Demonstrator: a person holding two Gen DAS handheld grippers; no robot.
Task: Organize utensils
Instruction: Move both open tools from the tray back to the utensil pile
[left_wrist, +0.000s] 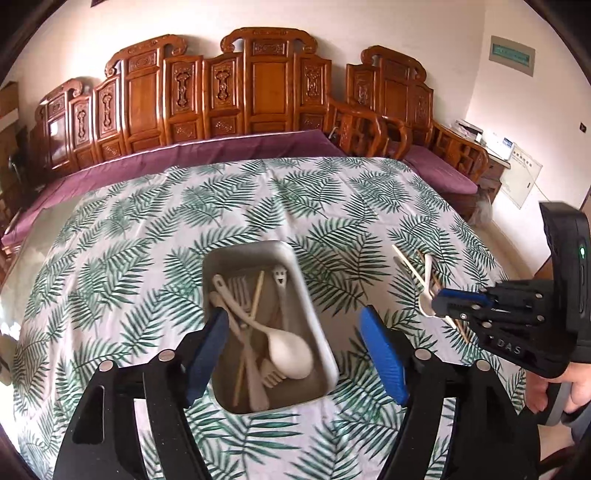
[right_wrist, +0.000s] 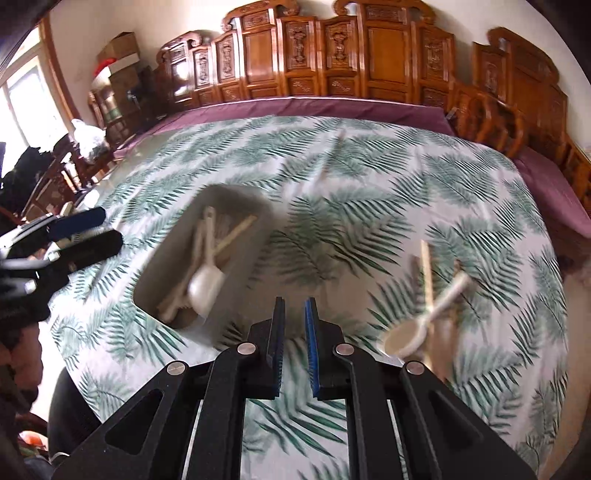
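I see bright daylight from a window (right_wrist: 22, 99) at nine o'clock; right view motion-blurred, left sharper, fisheye edges bowed and dark.

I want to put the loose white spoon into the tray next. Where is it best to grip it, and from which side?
Probably grip the white spoon on its handle, midway, coming from above with the pads across the handle. It lies flat on the leaf-print cloth, and chopsticks cross close by, so the bowl end is wide and awkward.

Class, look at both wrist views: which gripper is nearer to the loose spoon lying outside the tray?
Right. The right gripper sits just beside the loose spoon; the left gripper hangs over the tray, well away from it.
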